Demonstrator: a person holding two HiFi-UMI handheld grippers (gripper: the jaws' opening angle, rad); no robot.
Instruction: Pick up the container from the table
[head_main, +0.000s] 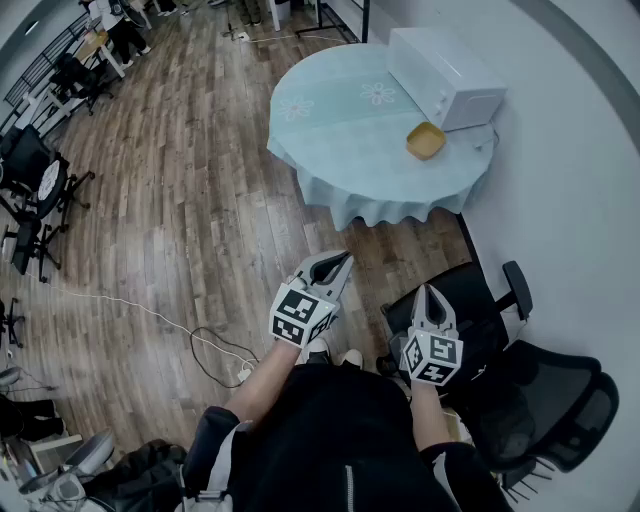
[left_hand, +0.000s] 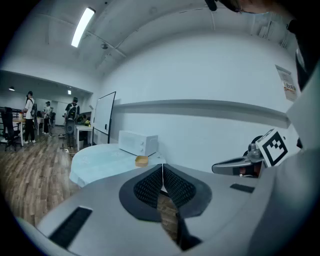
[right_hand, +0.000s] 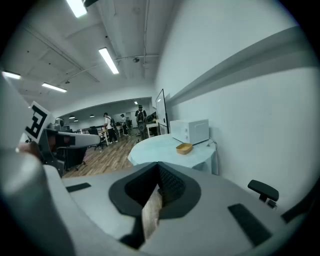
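Note:
A small yellow container (head_main: 426, 140) sits on the round table with a light blue cloth (head_main: 330, 130), beside a white microwave (head_main: 445, 75). My two grippers are held low and well short of the table, over the wooden floor. The left gripper (head_main: 343, 260) is shut with nothing between its pads. The right gripper (head_main: 427, 292) is shut and empty too. In the left gripper view the container (left_hand: 142, 160) lies far ahead past the left gripper (left_hand: 162, 167). The right gripper view shows the container (right_hand: 184, 147) far beyond the right gripper (right_hand: 159, 167).
A black office chair (head_main: 480, 305) stands just right of my right gripper, with a second mesh chair (head_main: 560, 400) behind it. A white wall (head_main: 570, 170) runs along the right. A cable (head_main: 200, 340) lies on the floor at left. Desks, chairs and people fill the far room (right_hand: 115, 127).

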